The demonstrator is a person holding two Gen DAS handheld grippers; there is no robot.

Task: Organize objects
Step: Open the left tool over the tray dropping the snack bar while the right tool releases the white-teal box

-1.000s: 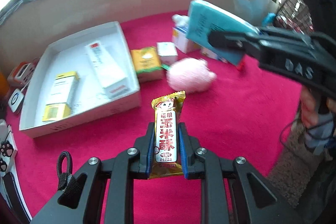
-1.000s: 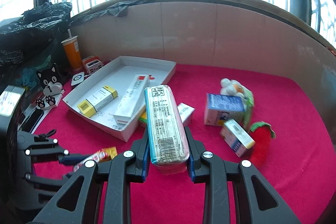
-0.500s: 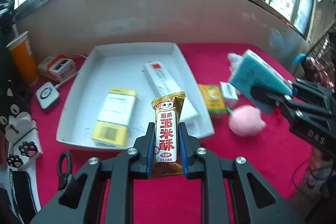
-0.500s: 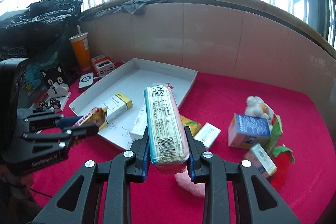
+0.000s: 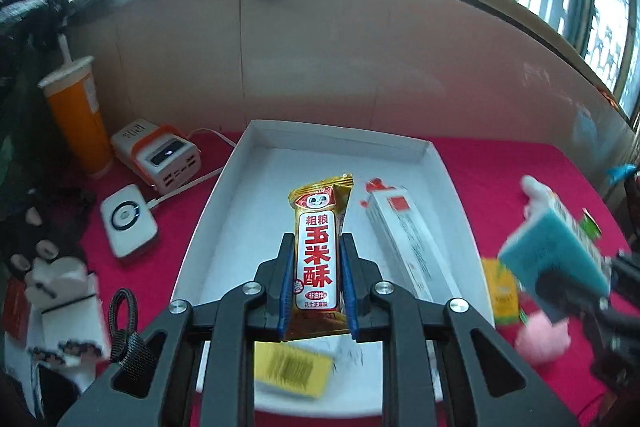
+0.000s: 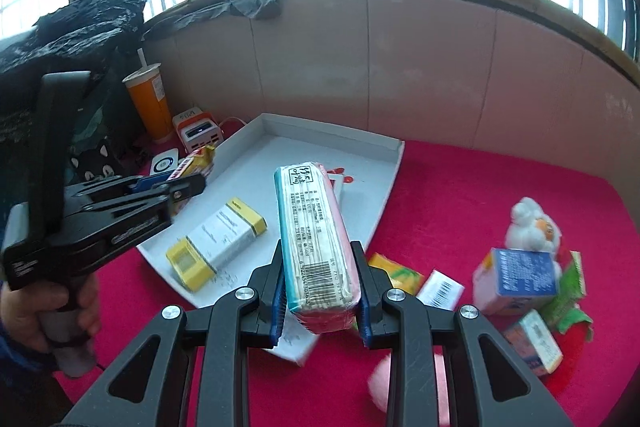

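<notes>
The left gripper [image 5: 316, 283] with its snack bar [image 5: 318, 251] has moved from above the red cloth [image 5: 512, 167] to above the white tray [image 5: 256, 163], and it has rolled so the tray now looks straight. The right gripper [image 6: 320, 291] with the pink packet [image 6: 314, 243] has come closer to the tray also, over its near corner

Tray [image 6: 390, 163] at the table's [image 6: 460, 195] back-left, near the rear wall. In it: a long box [image 5: 408, 243] along its right side, a second box [image 6: 218, 241] at its front-left. Cup [image 6: 148, 103], power bank [image 6: 198, 131] left of the tray. Cartons [image 6: 516, 277], plush toy [image 6: 530, 223] toward the right edge (well apart from the tray).
</notes>
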